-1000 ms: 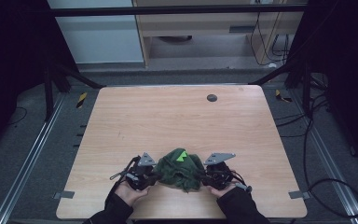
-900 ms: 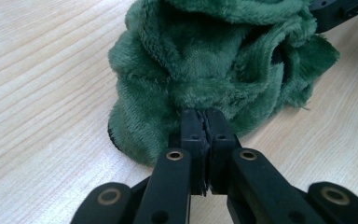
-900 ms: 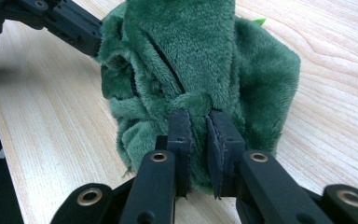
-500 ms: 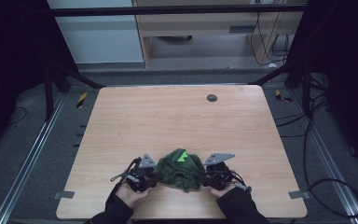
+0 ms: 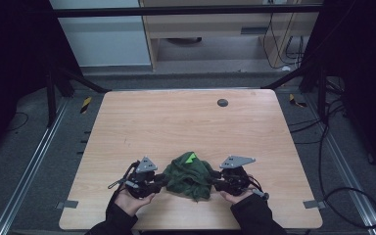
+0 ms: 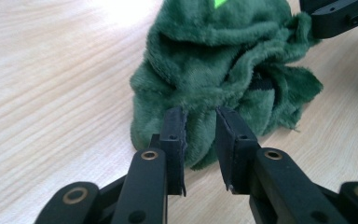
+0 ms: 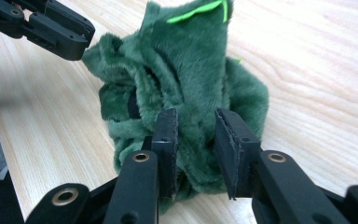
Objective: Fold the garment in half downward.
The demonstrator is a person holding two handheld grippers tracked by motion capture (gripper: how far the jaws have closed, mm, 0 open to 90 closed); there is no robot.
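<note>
A crumpled dark green plush cloth (image 5: 188,174) with a neon green tag (image 5: 191,157) lies heaped near the table's front edge. My left gripper (image 5: 162,177) is at its left side and my right gripper (image 5: 214,180) at its right, both lying low on the table. In the left gripper view the left gripper (image 6: 200,123) has just been opening: a fold of cloth (image 6: 214,56) sits between the pads, which stand apart from it. The right gripper (image 7: 196,126) has likewise been opening, with cloth (image 7: 186,70) loose in its gap.
The light wooden table (image 5: 176,122) has a small dark round disc (image 5: 222,103) near its far edge. Dark frame posts and cables surround the table. Each gripper view shows the opposite gripper's black jaw (image 6: 340,16) (image 7: 51,25) past the cloth.
Both hands stay at the same spots on either side of the cloth, and the heap keeps its place. The high view shows no clear shift.
</note>
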